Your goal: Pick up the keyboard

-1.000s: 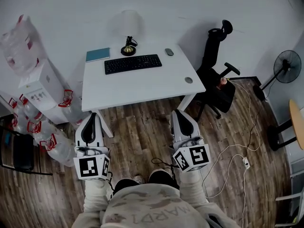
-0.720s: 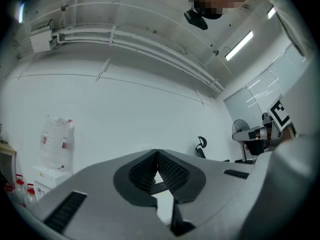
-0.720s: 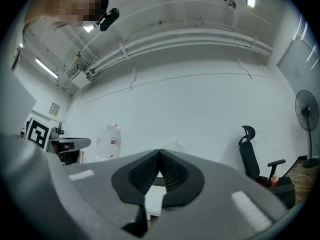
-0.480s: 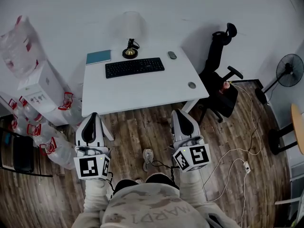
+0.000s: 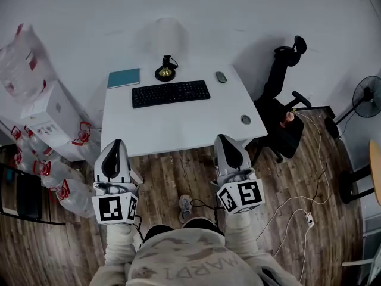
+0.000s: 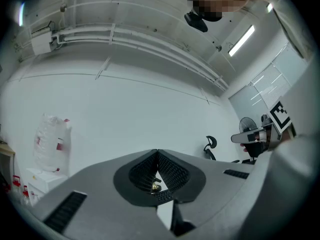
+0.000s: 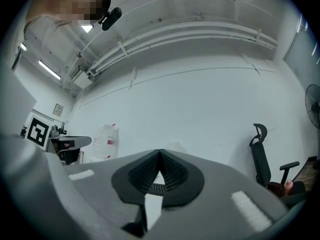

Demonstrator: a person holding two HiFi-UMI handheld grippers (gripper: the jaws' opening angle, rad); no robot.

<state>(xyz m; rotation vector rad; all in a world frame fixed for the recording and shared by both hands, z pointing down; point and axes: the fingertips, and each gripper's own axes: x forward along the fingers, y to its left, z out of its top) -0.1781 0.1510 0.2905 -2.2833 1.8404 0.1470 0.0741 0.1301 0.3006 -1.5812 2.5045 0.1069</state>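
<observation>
A black keyboard (image 5: 171, 93) lies flat on the far half of a white desk (image 5: 178, 124) in the head view. My left gripper (image 5: 113, 151) and right gripper (image 5: 228, 145) are held side by side before the desk's near edge, well short of the keyboard. Both are shut with nothing between their jaws. In the left gripper view the shut left gripper (image 6: 157, 154) points slightly upward at the white wall, and a sliver of the keyboard (image 6: 162, 197) shows through the gap below its tips. The right gripper (image 7: 160, 154) looks the same way, with the keyboard (image 7: 156, 188) glimpsed in its gap.
On the desk stand a brass-based lamp (image 5: 165, 71), a teal notebook (image 5: 124, 77) and a mouse (image 5: 221, 77). A black office chair (image 5: 283, 115) is at the right, stacked water bottles (image 5: 50, 171) and a white dispenser (image 5: 44, 115) at the left, a fan (image 5: 366, 97) and floor cables (image 5: 297, 195) far right.
The person has walked toward the desk; it now lies lower and closer in the head view, its near edge just beyond both gripper tips. Both grippers stay shut.
</observation>
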